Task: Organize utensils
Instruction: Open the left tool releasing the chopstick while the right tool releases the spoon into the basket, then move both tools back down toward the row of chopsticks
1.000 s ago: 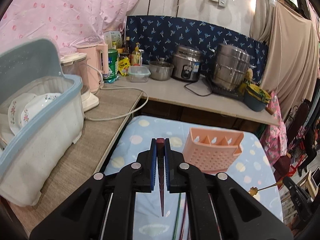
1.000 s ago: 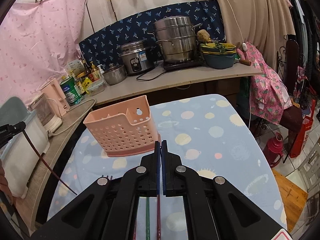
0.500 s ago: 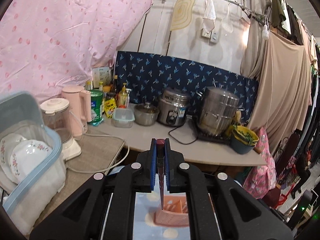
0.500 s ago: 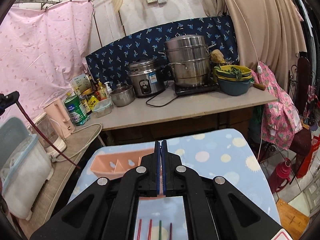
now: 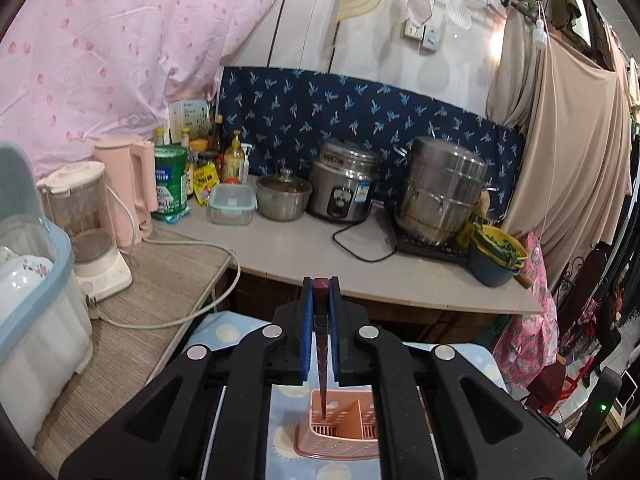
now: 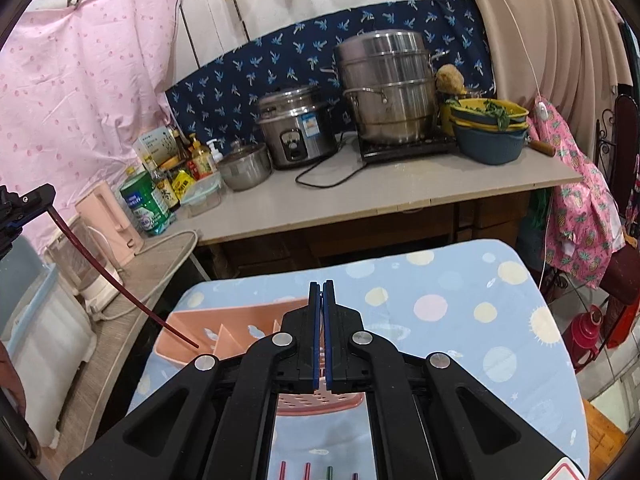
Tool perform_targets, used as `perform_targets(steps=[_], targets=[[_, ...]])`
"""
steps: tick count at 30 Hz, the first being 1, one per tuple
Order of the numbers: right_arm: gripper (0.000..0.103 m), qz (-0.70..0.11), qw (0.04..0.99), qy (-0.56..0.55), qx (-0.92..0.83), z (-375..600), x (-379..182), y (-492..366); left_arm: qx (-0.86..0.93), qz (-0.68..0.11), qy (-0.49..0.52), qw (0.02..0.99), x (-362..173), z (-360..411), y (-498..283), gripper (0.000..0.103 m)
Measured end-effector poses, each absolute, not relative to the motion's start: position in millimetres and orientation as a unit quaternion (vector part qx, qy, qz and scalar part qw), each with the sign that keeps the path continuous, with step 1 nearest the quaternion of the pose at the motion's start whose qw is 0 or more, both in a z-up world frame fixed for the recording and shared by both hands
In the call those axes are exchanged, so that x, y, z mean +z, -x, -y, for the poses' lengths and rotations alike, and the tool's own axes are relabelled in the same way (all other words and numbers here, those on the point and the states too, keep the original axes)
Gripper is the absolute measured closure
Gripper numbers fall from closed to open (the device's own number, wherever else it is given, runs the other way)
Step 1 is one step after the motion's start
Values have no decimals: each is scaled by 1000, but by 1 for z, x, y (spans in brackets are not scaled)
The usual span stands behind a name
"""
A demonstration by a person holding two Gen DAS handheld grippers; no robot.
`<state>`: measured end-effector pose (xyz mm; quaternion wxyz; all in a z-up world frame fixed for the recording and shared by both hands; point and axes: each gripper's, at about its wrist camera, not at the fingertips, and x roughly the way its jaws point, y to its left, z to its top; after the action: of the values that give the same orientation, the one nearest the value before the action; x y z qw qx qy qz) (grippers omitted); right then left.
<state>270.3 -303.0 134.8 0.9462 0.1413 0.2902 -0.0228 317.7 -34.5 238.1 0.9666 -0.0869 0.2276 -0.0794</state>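
Left wrist view looked forward and down along its fingers, from above holder (image 5: 336,428) near table's (image 5: 236,330) left edge, facing counter (image 5: 304,252). Right wrist view sat close behind holder (image 6: 224,332), facing same counter (image 6: 384,192). Both shared holder, counter, rice cooker (image 5: 344,186) (image 6: 296,132).

Perforated plastic caddy (image 6: 224,332) — shiny steel steamer (image 6: 386,88).

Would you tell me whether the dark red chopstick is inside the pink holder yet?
Partly in. The chopstick, gripped by the left gripper, has its tip dipping into the end compartment of the pink holder; most of it remains above.
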Motion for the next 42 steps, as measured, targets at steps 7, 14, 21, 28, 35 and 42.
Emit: perform_targets(steps=[7, 14, 21, 28, 35, 42], targets=[[101, -309, 940, -139, -30, 302, 112, -283, -74, -257, 91, 959, 206, 31, -328, 96], [95, -312, 938, -145, -40, 306, 106, -278, -70, -269, 93, 956, 186, 25, -327, 94], [83, -300, 942, -148, -38, 305, 111, -257, -63, -271, 94, 956, 184, 15, -314, 83], [81, -294, 945, -140, -37, 299, 115, -225, -50, -272, 83, 957, 179, 3, -291, 76], [75, -298, 944, -137, -43, 299, 109, -183, -42, -291, 70, 953, 156, -12, -258, 73], [75, -305, 942, -129, -56, 296, 98, -143, -36, -311, 53, 948, 129, -23, -226, 73]])
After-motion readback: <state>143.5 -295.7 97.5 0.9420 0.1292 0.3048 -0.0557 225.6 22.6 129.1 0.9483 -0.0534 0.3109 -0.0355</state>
